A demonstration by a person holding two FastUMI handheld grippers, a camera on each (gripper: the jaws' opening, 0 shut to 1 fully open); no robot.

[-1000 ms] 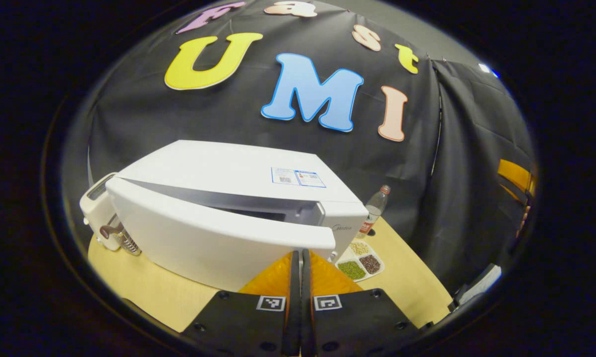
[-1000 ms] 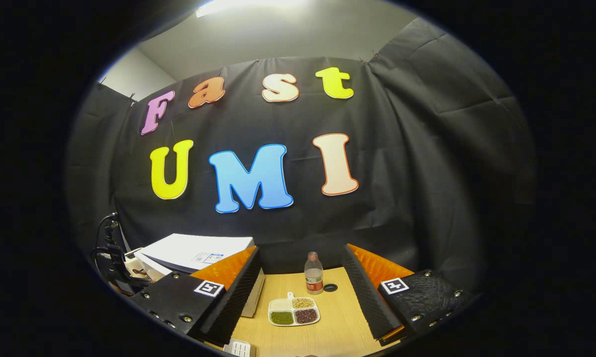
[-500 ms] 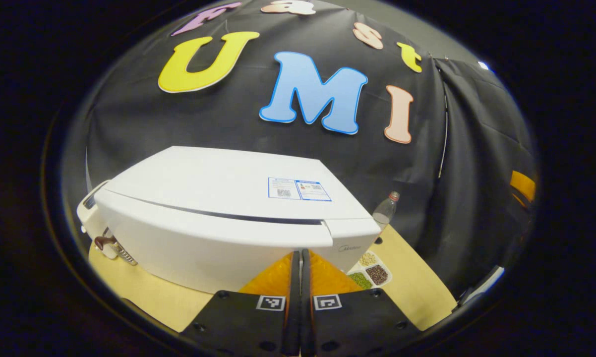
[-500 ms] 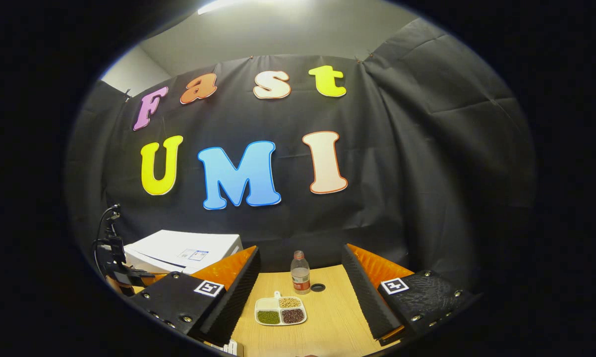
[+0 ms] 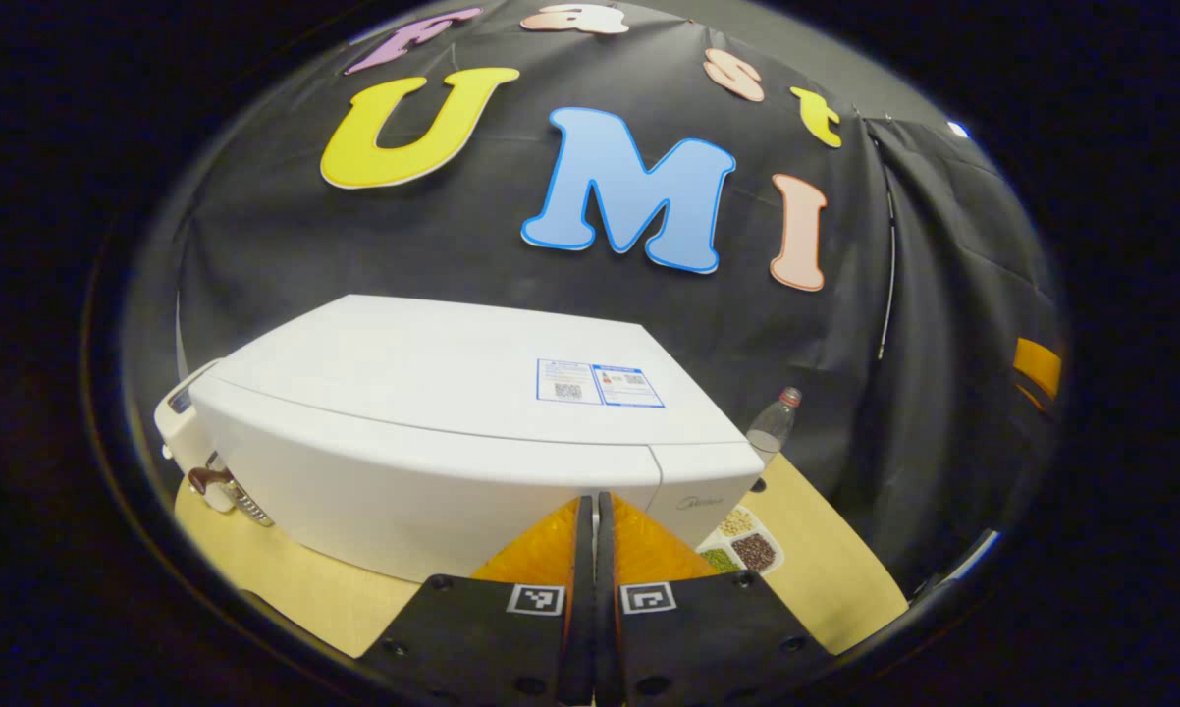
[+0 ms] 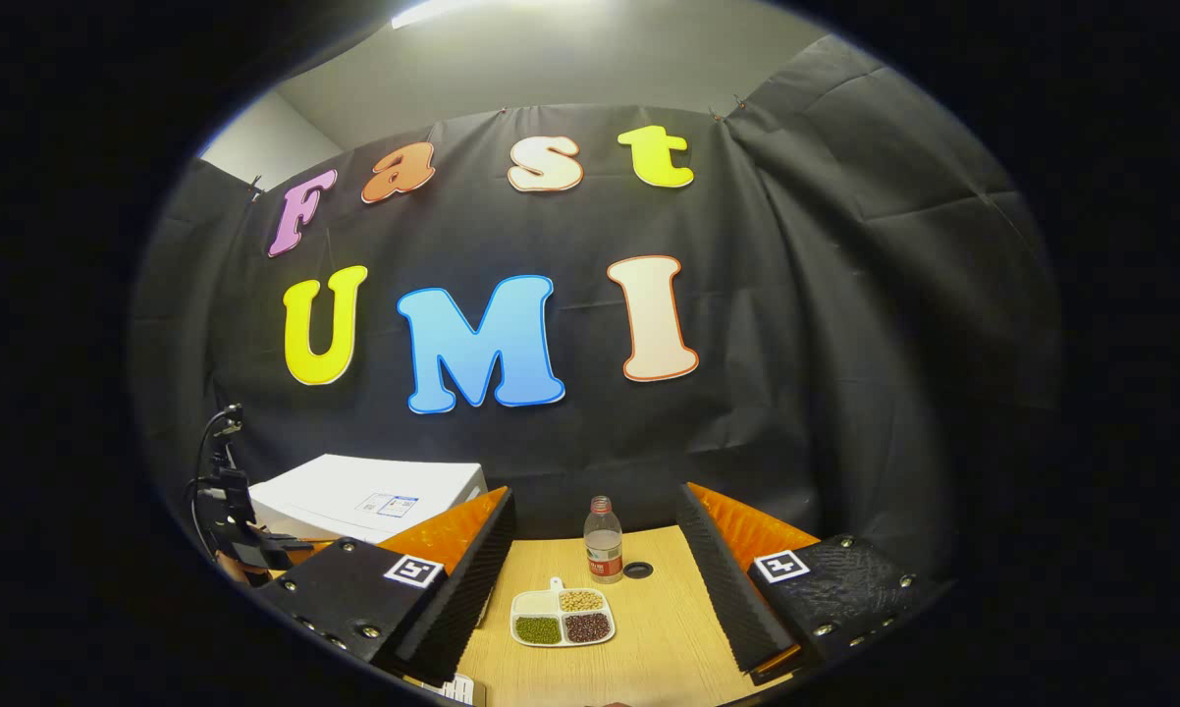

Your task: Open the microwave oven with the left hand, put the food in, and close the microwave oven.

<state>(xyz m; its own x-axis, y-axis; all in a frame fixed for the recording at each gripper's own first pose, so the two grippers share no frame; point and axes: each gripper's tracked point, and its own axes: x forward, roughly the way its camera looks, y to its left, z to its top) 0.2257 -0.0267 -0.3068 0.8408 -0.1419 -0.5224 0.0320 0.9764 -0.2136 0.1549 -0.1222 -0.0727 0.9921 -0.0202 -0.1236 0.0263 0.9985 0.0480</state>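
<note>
The left gripper (image 5: 595,511) is pressing its closed fingers against the microwave (image 5: 433,432) door — sitting flush. The right gripper (image 6: 595,550) is hovering with fingers spread, the food tray (image 6: 563,621) lying between them on the table (image 6: 669,648).

Pale wood bench (image 6: 649,648) carries a clear bottle (image 6: 603,540) with a red label, upright near the black cloth wall, a dark cap (image 6: 637,570) lying just beside it, and off by the far end a small white appliance (image 5: 189,432) with a brown crank handle.
</note>
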